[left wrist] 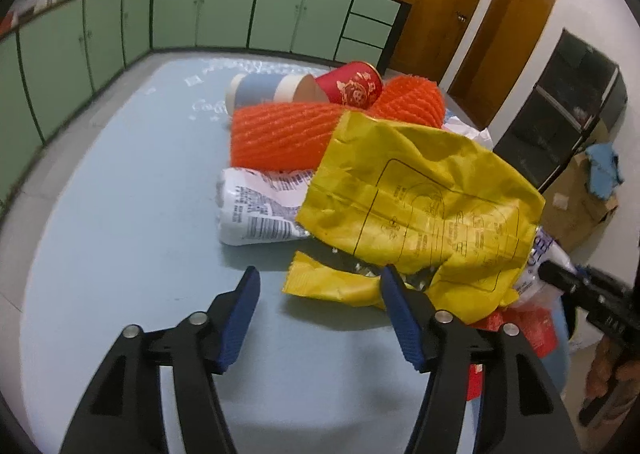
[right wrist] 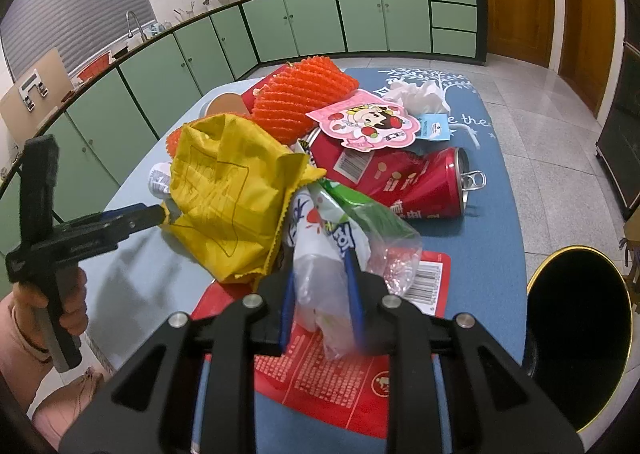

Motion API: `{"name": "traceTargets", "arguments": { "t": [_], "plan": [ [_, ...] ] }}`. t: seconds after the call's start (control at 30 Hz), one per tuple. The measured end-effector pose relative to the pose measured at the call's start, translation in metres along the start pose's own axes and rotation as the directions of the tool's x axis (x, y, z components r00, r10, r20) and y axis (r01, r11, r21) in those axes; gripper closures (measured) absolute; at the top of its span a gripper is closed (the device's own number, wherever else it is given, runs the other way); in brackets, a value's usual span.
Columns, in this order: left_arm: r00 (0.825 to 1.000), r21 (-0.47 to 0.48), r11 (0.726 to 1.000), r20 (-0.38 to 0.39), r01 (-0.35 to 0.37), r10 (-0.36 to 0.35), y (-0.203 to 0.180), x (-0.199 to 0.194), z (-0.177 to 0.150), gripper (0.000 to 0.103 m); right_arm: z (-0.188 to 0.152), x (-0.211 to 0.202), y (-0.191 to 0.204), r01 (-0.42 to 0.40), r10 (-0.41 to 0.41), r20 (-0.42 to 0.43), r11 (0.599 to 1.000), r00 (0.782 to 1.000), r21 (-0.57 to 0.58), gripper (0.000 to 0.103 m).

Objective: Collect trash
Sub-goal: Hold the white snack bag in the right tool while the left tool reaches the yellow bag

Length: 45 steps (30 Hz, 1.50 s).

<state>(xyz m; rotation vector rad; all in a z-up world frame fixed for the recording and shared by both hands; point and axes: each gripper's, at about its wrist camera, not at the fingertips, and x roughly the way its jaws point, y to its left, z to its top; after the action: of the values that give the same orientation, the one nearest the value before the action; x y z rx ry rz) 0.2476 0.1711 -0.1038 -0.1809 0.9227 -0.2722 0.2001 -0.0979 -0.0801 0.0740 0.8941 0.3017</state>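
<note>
the right gripper [right wrist: 320,294] pinches a clear and white plastic wrapper [right wrist: 324,254] with blue lettering too blurred to read. the left gripper [left wrist: 320,294] is spread wide at the edge of a crumpled yellow packet [left wrist: 424,209] whose line-drawn print stays illegible. the trash pile lies on the blue table [left wrist: 132,213]: a crushed red can [right wrist: 420,185] with chinese characters and a barcode, a pink cartoon-girl tag [right wrist: 364,121], orange foam netting [right wrist: 304,97]. a black bin [right wrist: 576,338] stands beside the table.

Left gripper [left wrist: 320,286] with fingers spread wide; right gripper [right wrist: 320,286] fingers pinched nearly together.
</note>
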Motion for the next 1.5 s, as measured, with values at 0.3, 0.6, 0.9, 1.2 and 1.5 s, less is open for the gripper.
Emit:
{"name": "traceTargets", "arguments": {
  "t": [0.3,0.6,0.9,1.2,1.5],
  "plan": [
    [0.999,-0.049,0.998,0.011,0.045,-0.045,0.007,-0.003,-0.002,0.103,0.000,0.003,-0.002,0.002,-0.002,0.001,1.000,1.000,0.001,0.081],
    [0.998,0.010,0.999,0.045,0.053,-0.053,0.003,-0.029,-0.014,0.103,-0.001,0.002,-0.001,0.002,-0.002,0.002,1.000,1.000,-0.003,0.081],
    [0.995,-0.029,0.994,-0.001,0.104,-0.104,0.002,-0.040,-0.038,0.047,-0.001,0.002,-0.001,0.003,-0.003,0.003,1.000,1.000,-0.003,0.081],
    [0.989,-0.017,0.990,-0.052,0.141,-0.142,-0.005,-0.009,-0.034,0.062,-0.002,0.003,-0.002,0.003,-0.003,0.002,1.000,1.000,-0.007,0.081],
    [0.989,-0.004,0.989,-0.011,0.146,-0.146,-0.006,-0.011,-0.030,0.103,-0.003,0.001,-0.002,0.001,-0.001,0.005,1.000,1.000,-0.010,0.081]
  ]
}}
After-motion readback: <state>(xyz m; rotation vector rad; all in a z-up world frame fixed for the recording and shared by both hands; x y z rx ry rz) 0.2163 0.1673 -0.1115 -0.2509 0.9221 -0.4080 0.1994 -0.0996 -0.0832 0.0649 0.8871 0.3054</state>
